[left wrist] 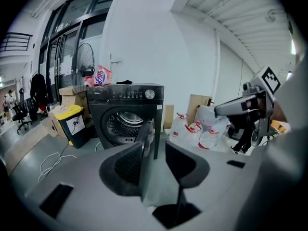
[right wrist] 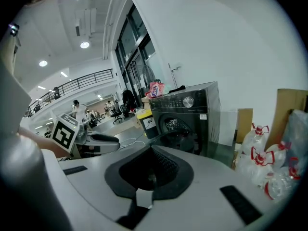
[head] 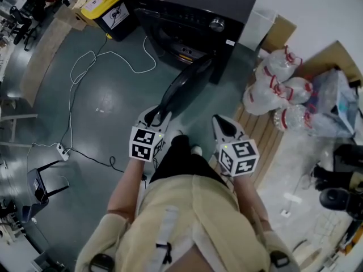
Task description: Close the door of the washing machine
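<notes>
While the black front-loading washing machine (head: 193,16) stands by the white wall, its round drum (left wrist: 120,126) shows shiny metal inside. Its dark round door (head: 181,86) hangs wide open, sticking straight out toward the person. The left gripper (head: 152,118) is spread near the door's free edge; the right gripper (head: 219,121) is pressed together, empty.

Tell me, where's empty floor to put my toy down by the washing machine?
Bare floor lies left of the open door, between it and the white cable. Right of the door it's crowded: water jugs and a wooden pallet.
</notes>
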Demonstrator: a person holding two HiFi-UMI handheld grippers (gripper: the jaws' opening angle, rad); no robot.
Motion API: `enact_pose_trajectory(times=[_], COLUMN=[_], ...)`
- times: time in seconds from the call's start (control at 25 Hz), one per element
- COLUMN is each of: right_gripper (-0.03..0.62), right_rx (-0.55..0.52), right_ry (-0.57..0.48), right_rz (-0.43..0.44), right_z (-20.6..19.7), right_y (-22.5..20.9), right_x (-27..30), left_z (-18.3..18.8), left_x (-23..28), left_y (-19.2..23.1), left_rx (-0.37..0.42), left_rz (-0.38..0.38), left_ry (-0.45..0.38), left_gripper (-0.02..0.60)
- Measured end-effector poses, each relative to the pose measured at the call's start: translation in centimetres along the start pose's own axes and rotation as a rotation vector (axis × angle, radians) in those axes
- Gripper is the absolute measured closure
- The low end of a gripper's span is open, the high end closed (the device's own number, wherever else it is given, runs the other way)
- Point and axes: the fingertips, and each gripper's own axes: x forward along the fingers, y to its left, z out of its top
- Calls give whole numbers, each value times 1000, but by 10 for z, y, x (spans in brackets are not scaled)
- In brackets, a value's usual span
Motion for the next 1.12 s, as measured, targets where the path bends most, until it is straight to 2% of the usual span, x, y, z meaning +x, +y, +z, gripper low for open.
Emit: enact_pose_trajectory(times=[0.2,0.4,0.68,1.12], right_gripper=[588,588,588,588], right_rx=[-1,21,37,54], right_ry=[12,27,65,118], right_rz=[0,-21,-29,-24], right_z=[2,2,5,9], right_y=[-10,-24,-30,-38], right_x=[9,15,39,71], left_z=[-6,-8,-5,-9], left_x=[30,63,96,128], left_y=[6,11,21,35], left_rx=[8,88,159,163], left_rz=[0,-10,-29,-7], left_ry=[47,95,125,180], left_gripper=[449,449,449,449])
